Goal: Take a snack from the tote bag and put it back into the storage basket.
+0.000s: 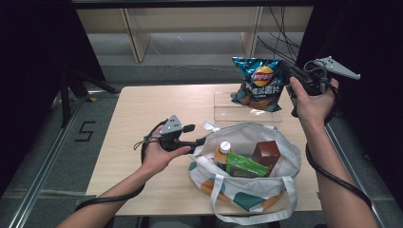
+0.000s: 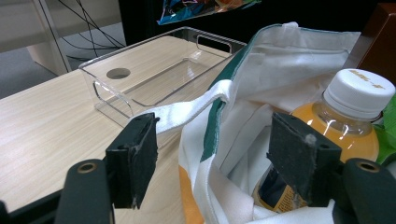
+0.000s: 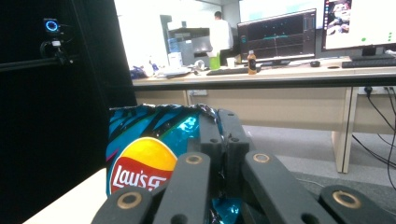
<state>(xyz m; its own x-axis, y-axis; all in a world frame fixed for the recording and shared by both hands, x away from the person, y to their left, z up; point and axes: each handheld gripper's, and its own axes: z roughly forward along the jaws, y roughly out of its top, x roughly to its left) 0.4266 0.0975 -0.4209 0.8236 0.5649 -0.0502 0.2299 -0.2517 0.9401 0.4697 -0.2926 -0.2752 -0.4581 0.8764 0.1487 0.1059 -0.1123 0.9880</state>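
- This is a lab or office workroom set up for recording, not a home.
- In the right gripper view, a long desk [image 3: 280, 74] runs across from 10 to 3 o'clock, carrying large monitors [image 3: 275, 32] with graphs on screen, a keyboard [image 3: 369, 62] and bottles.
- A person [image 3: 219, 32] stands at 12 o'clock behind that desk.
- At 10 o'clock a small camera [image 3: 51, 25] with a glowing blue ring sits on a dark mount.
- In the high view, black curtains [image 1: 33, 42] flank the light wooden table [image 1: 142, 109] at 9 and 3 o'clock.
- Loose cables [image 1: 280, 33] hang at 1 o'clock by a bare wooden shelf frame [image 1: 138, 38], above grey carpet with a taped number [image 1: 85, 130] at 9 o'clock.
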